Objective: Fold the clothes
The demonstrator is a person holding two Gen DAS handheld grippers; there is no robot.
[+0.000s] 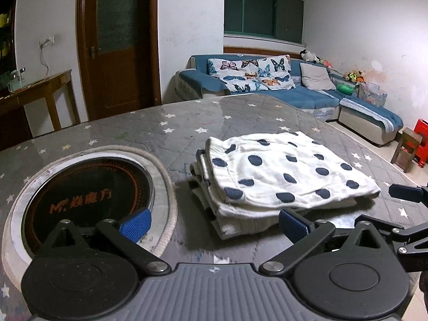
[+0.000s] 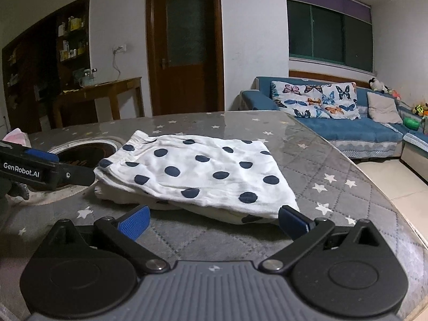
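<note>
The bench, covered in a grey star-print cloth, carries the garment, a white dotted piece lying folded in layers beside the inset cooktop. It appears near finished; judge any remaining fold by edge alignment. Grip the near hem at both corners, lift evenly, and lay it flat without dragging lower layers. The left gripper and right gripper both hold their fingers spread, empty, just short of the garment. Legible writing: "GenRobot.AI" on the left gripper; the cooktop lettering is only partly readable.
</note>
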